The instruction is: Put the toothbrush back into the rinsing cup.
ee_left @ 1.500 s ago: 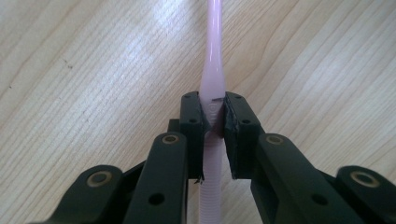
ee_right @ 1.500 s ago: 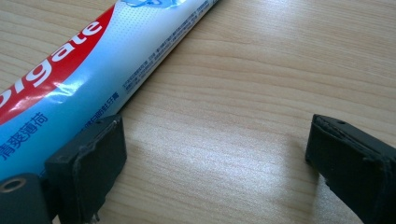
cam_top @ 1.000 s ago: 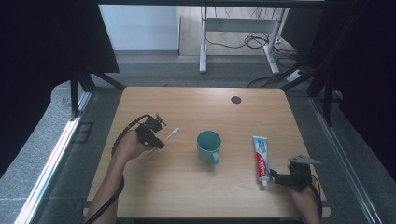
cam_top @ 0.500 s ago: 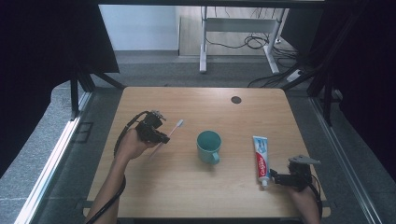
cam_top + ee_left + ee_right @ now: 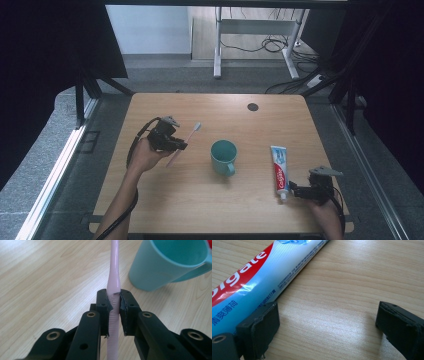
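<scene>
Because we want the toothbrush (image 5: 183,145) to go into the cup (image 5: 223,156), our left claw (image 5: 114,305) is pinching its ribbed pink handle tight, with both black pads pressed on it. We hold it low on the handle so the long thin neck sticks out in front. The toothbrush is lifted off the counter (image 5: 215,205), just left of the cup, with its white bristle end pointing up and away from the cup.

The cup is smooth blue-green plastic, round and open at the top, so it looks easy to drop a thin stick into it. Its handle points toward us.

Right of the cup lies the toothpaste (image 5: 280,169), a flat, shiny, soft tube in white, red and blue, with its cap end nearest us. Our right claw (image 5: 327,322) sits low by that cap end, spread wide open and holding nothing. One pad is right beside the tube, maybe touching it.

The counter is pale wood with fine lines, flat and smooth.
</scene>
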The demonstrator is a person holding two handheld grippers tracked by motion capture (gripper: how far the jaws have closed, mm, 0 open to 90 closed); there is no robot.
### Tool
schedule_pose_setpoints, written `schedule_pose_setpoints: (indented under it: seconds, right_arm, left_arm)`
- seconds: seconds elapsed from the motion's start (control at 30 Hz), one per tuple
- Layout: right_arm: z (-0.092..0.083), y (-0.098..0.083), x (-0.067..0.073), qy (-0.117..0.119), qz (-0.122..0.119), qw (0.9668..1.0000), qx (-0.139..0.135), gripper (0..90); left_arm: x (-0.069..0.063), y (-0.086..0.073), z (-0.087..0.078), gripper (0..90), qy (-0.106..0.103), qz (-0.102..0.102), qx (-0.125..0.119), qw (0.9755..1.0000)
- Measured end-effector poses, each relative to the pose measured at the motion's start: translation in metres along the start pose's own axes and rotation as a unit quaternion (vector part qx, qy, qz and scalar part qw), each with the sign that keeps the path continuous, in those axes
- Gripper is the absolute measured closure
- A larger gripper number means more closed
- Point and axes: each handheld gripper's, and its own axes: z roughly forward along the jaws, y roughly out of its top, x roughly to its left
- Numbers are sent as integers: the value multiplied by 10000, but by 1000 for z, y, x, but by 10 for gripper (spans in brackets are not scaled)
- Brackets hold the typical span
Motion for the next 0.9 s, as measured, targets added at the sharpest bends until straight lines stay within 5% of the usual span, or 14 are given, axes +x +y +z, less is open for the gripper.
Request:
schedule_pose_setpoints:
  seconds: [0.37, 0.9]
  right_arm:
    - [0, 0, 0, 0, 2, 10000, 1, 46]
    - [0, 0, 0, -1, 3, 10000, 4, 46]
  left_arm:
    - [-13, 10, -2, 789, -66, 255, -504, 9984]
    - [-29, 26, 1, 789, -181, 311, -1035, 9940]
